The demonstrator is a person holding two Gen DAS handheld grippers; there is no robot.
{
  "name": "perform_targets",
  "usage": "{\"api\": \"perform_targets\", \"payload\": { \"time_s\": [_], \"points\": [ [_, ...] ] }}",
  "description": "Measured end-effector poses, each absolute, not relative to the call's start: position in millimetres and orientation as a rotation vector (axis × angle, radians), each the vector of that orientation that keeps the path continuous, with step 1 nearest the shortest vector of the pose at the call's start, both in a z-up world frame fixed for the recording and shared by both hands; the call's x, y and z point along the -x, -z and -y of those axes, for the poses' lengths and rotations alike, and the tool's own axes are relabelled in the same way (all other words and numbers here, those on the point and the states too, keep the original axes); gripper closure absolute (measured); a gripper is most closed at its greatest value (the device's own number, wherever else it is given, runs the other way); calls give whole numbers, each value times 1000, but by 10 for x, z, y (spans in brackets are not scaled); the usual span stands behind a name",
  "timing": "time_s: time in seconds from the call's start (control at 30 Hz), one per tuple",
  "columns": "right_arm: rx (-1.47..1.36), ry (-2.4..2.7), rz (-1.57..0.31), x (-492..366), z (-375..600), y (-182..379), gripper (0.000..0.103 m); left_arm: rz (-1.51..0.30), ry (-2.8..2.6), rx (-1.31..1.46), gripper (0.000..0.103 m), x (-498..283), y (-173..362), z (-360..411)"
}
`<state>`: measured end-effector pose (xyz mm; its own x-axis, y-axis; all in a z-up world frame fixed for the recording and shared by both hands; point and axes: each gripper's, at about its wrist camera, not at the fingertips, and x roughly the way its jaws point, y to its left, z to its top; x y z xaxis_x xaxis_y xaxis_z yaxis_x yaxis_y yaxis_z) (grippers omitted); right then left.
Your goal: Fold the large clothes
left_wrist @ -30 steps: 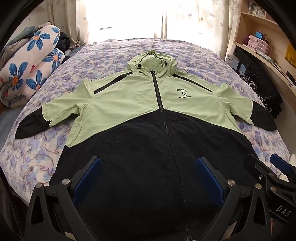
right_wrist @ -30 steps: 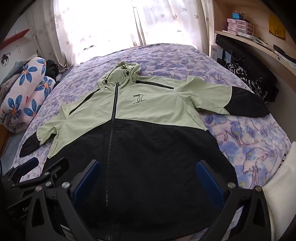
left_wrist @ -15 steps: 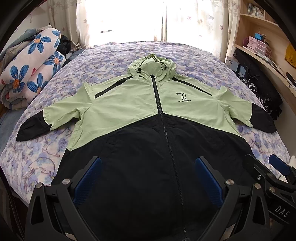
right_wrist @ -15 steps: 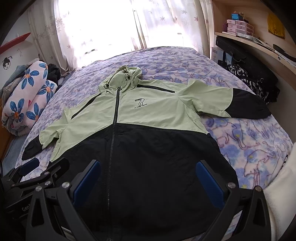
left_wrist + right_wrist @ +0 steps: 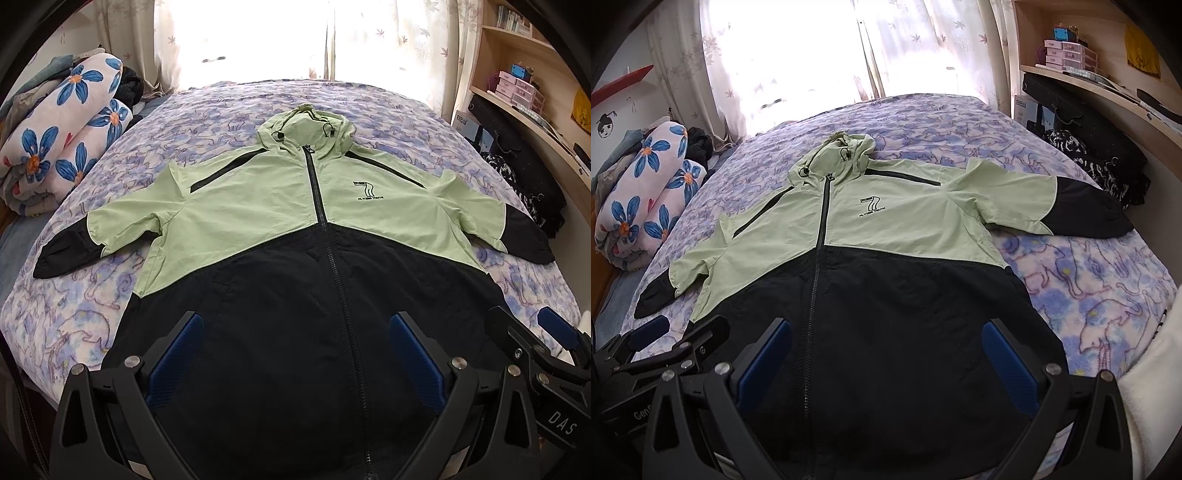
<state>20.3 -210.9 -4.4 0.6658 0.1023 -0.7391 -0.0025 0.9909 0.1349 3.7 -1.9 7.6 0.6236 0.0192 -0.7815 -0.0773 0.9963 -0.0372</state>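
The jacket [image 5: 288, 236] lies flat, zipped, on the bed [image 5: 74, 317], with your left tongs [image 5: 295, 347] and right tongs [image 5: 886, 347] both apart above its near black hem.

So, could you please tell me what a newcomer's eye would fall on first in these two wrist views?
A large light-green and black zip-up hooded jacket lies spread flat, front up, sleeves out, across the purple patterned bedspread. Near the bottom of each view, the open left gripper and open right gripper hang over its black lower half, holding nothing. A rolled white quilt with blue flowers sits at the bed's left edge.
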Motion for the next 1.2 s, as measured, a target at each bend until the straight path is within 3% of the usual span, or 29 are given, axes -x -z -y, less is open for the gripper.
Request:
{"api": "perform_targets", "payload": {
  "time_s": [1.2],
  "points": [
    [-129,-68,-835,-126,2069,66,0,-903,-71,60,4,43,-56,14]
  ]
}}
